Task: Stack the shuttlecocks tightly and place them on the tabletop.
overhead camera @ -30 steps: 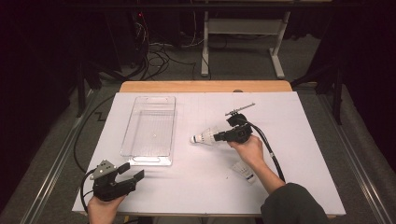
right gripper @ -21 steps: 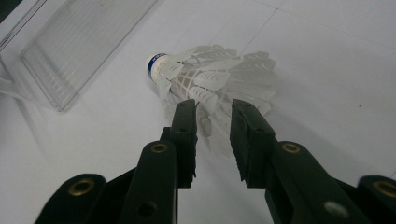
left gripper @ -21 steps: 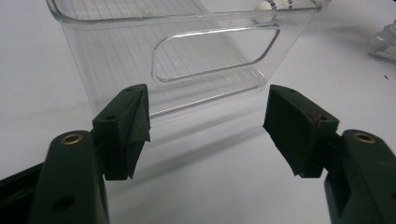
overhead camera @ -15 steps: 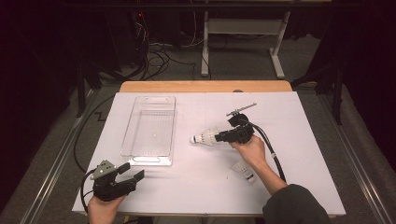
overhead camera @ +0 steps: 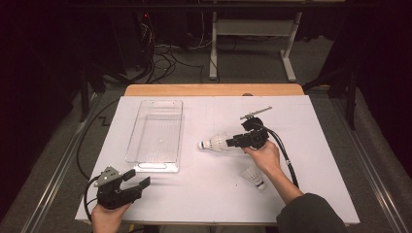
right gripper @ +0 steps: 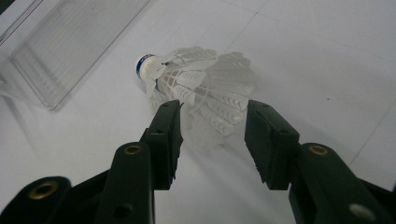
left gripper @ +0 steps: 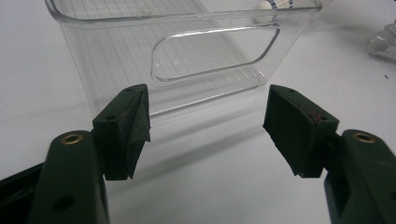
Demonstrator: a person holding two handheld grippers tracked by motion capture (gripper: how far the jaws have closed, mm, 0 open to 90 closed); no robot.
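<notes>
Left tongs (overhead camera: 137, 185) rest low at the near left corner of the table (overhead camera: 316, 121), jaws wide and empty. Straight ahead of them, just beyond the tips, stands the clear plastic bin (overhead camera: 156, 133); in the left gripper view its handled end wall (left gripper: 215, 53) faces the pads (left gripper: 135, 116), apart from them. This hand has not shifted over the last second.

Right tongs (overhead camera: 232, 142) sit right of the bin, pointing at it. Their jaws have just been opening, from a narrow set to about half wide. A shuttlecock (overhead camera: 214, 143) lies on its side with the feather skirt between the tips and the cork end pointing away toward the bin. In the right gripper view the pads (right gripper: 170, 135) stand off the shuttlecock (right gripper: 205, 88). My reading: either a release on the table short of the bin, or a re-grip; the bin looks empty.

A second shuttlecock (overhead camera: 252, 177) lies behind the right tongs, beside the wrist.

Hard to tell: whether the left pad brushes the feathers. The bin floor shows a small speck, unclear.
</notes>
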